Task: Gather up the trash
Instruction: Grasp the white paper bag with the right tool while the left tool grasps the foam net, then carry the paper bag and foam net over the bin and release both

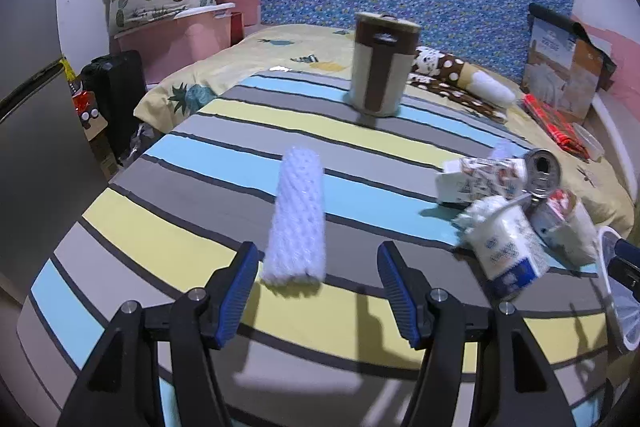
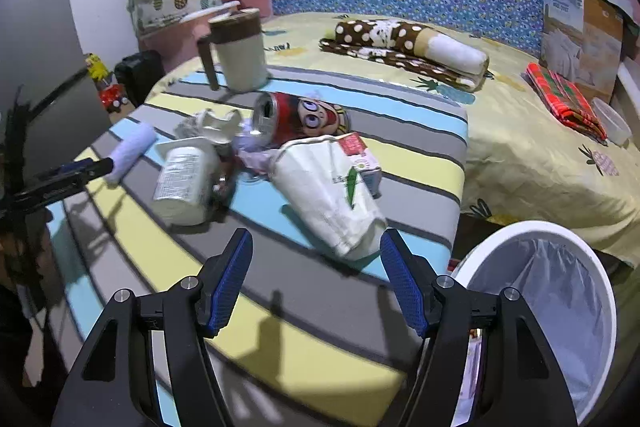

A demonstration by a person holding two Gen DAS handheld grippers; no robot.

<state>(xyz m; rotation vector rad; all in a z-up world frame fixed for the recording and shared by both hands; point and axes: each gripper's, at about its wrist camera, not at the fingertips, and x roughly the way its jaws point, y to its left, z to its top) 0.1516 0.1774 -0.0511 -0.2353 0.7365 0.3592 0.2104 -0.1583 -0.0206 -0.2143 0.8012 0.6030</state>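
On the striped table [image 1: 160,227] lies a white foam net sleeve [image 1: 298,219], just ahead of my open, empty left gripper [image 1: 316,287]. The sleeve also shows in the right wrist view [image 2: 130,151]. A trash pile sits to the right: a red can [image 2: 288,119], a white tissue pack [image 2: 182,183], a crumpled paper cup [image 2: 332,195] and a small carton [image 1: 476,179]. My right gripper [image 2: 316,279] is open and empty, just short of the paper cup. A white bin with a liner [image 2: 560,291] stands at lower right, beside the table.
A beige and brown lidded mug [image 1: 380,63] stands at the table's far side. Behind is a bed with a yellow pineapple sheet [image 2: 520,147], a polka-dot blanket roll [image 2: 408,47] and a red plaid cloth [image 2: 564,99]. A fridge [image 1: 36,155] is at the left.
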